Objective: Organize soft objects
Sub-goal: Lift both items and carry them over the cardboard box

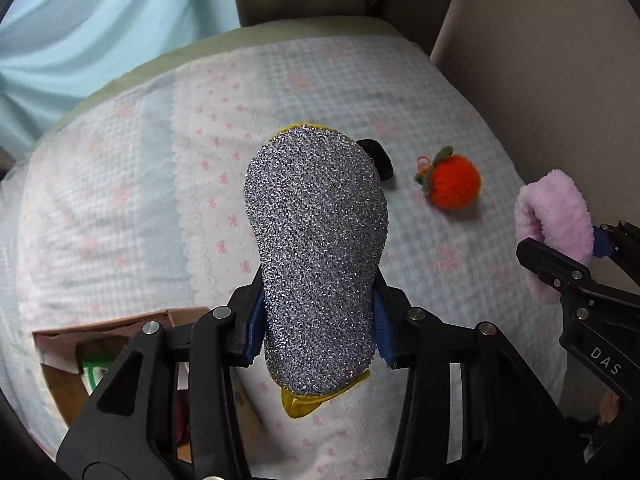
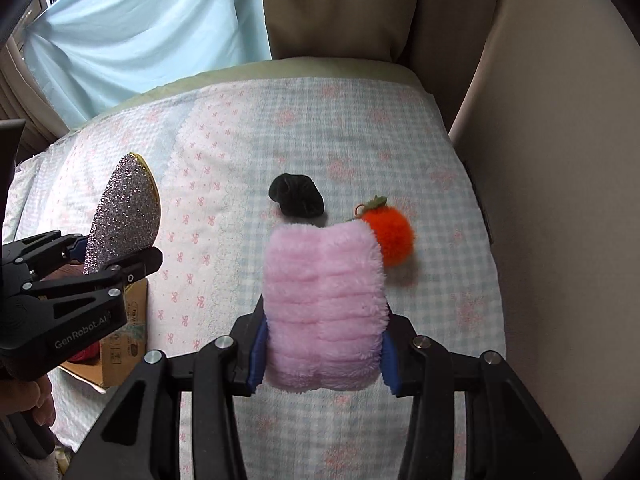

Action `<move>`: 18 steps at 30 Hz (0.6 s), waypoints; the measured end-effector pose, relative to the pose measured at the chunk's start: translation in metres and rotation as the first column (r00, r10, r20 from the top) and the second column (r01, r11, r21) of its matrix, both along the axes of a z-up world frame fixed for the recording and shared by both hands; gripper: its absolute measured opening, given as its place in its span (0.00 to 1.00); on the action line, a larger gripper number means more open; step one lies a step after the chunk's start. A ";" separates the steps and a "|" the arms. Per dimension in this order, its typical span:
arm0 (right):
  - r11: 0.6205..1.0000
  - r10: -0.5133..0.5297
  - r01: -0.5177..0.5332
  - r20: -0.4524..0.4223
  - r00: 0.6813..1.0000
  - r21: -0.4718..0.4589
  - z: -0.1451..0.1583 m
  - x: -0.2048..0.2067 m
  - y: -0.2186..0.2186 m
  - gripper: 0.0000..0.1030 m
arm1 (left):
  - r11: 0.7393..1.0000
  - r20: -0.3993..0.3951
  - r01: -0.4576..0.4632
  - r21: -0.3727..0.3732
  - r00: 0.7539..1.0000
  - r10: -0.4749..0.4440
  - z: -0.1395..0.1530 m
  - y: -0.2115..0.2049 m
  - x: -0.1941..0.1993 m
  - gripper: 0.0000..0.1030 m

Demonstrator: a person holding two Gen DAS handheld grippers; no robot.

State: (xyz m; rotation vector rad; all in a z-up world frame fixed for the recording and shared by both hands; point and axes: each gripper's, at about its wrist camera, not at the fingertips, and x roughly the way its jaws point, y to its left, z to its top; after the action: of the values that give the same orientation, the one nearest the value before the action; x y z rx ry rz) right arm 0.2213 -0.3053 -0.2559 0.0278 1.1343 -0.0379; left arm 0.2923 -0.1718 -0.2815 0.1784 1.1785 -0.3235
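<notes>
My left gripper (image 1: 318, 320) is shut on a glittery silver scrub sponge (image 1: 316, 248) with a yellow edge, held up above the bed; the same sponge (image 2: 120, 220) shows at the left of the right wrist view. A fluffy pink pad (image 2: 324, 304) is clamped in my right gripper (image 2: 322, 344), and that pad (image 1: 556, 216) appears at the right edge of the left wrist view. On the quilt below lie a black scrunchie (image 2: 296, 196) and an orange pom-pom fruit (image 2: 390, 234) with a green leaf. The sponge hides most of the scrunchie (image 1: 380, 160) in the left view.
A pastel checked quilt (image 2: 400, 140) with pink bows covers the bed. A cardboard box (image 1: 80, 356) with items inside stands at the lower left. A beige headboard (image 2: 540, 160) bounds the right side, a pale blue curtain (image 2: 152, 20) hangs at the back left. A hand (image 2: 28, 404) holds the left gripper.
</notes>
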 end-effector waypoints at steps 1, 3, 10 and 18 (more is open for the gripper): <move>1.000 0.001 -0.001 0.011 1.000 -0.004 0.013 -0.005 0.004 0.41 | 1.000 0.007 -0.004 -0.013 1.000 0.004 0.013 0.004 -0.005 0.39; 1.000 0.003 -0.003 0.030 1.000 -0.006 0.036 -0.011 0.013 0.41 | 0.999 0.015 -0.010 -0.041 1.000 0.011 0.038 0.013 -0.013 0.39; 0.999 0.038 -0.038 0.098 0.994 -0.003 0.106 -0.047 0.069 0.41 | 0.995 0.099 -0.010 -0.104 0.995 0.020 0.124 0.066 -0.061 0.39; 0.989 0.145 -0.149 0.138 0.980 0.018 0.129 -0.072 0.166 0.41 | 0.990 0.147 -0.083 -0.112 0.984 0.099 0.163 0.168 -0.106 0.39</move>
State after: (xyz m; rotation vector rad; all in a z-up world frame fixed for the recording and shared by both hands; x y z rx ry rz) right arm 0.1491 -0.1394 -0.1265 -0.0281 0.9977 0.1100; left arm 0.1862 -0.0036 -0.1189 0.0559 1.0125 -0.2857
